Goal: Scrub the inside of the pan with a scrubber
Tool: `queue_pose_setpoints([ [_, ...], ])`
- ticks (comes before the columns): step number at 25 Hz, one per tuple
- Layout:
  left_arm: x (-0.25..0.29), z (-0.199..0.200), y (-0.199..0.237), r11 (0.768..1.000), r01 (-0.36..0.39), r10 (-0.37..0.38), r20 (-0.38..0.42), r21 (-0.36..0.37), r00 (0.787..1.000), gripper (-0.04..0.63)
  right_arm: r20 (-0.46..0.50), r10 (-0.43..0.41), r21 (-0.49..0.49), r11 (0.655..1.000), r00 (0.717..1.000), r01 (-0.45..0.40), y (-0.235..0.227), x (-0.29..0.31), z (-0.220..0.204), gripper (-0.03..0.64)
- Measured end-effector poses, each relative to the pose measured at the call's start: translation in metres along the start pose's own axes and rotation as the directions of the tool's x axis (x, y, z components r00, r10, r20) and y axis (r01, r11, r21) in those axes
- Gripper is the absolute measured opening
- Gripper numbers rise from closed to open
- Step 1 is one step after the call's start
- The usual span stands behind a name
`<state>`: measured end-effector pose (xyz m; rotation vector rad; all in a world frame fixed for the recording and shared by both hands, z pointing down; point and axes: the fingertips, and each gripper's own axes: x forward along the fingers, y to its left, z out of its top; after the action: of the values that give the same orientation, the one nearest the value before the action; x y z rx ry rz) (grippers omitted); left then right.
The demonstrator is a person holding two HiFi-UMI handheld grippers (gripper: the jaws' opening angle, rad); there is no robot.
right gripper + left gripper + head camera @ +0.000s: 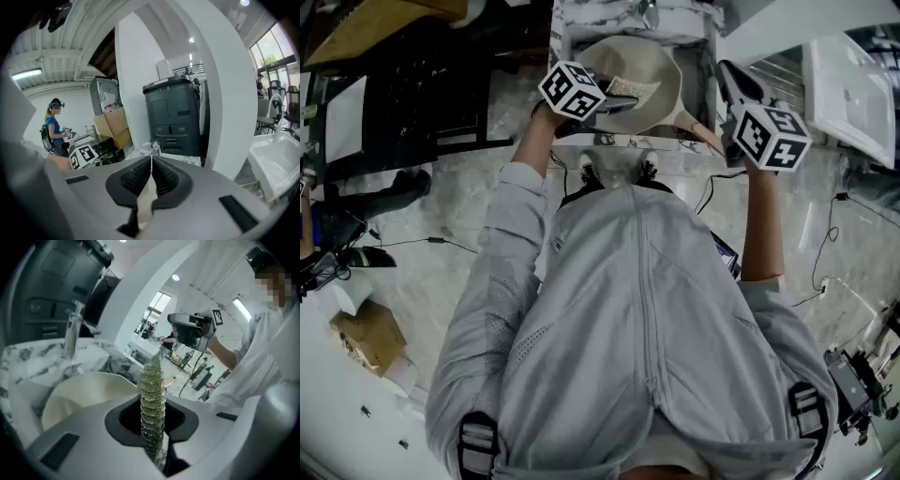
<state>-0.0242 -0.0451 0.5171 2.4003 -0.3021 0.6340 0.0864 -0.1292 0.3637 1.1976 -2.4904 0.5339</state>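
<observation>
A cream pan point(642, 80) sits in a marble-edged sink point(628, 141) straight ahead of me. My left gripper point(623, 96) reaches over the pan's left rim and is shut on a green metallic scrubber point(152, 376), which stands edge-on between the jaws of the left gripper point(152, 408). The pan's inner wall point(84, 394) shows just beyond it. My right gripper point(728, 73) is at the pan's right side by the pale handle point(701, 129). In the right gripper view the right gripper point(151, 164) has its jaws shut, with a pale strip of the handle point(143, 199) low between them.
A faucet point(71, 331) rises behind the sink. A dark grey bin point(176, 117) stands ahead, and a white basin point(853, 84) is to the right. Cables point(441, 242) and a cardboard box point(366, 337) lie on the floor. Another person point(54, 126) stands far left.
</observation>
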Motion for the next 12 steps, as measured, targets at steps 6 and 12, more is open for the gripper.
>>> queue_pose_setpoints([
  [6,-0.057,0.043,-0.012,0.963,-0.261,0.230,0.296,0.068,0.927,0.066,0.064,0.022,-0.112,0.994,0.998,-0.015,0.027,-0.004,0.039,0.037],
  [12,-0.122,0.094,-0.019,0.853,-0.508,0.407,0.455,0.120,0.792,0.066,0.138,0.012,-0.248,0.969,0.990,0.023,0.049,-0.015,0.077,0.037],
])
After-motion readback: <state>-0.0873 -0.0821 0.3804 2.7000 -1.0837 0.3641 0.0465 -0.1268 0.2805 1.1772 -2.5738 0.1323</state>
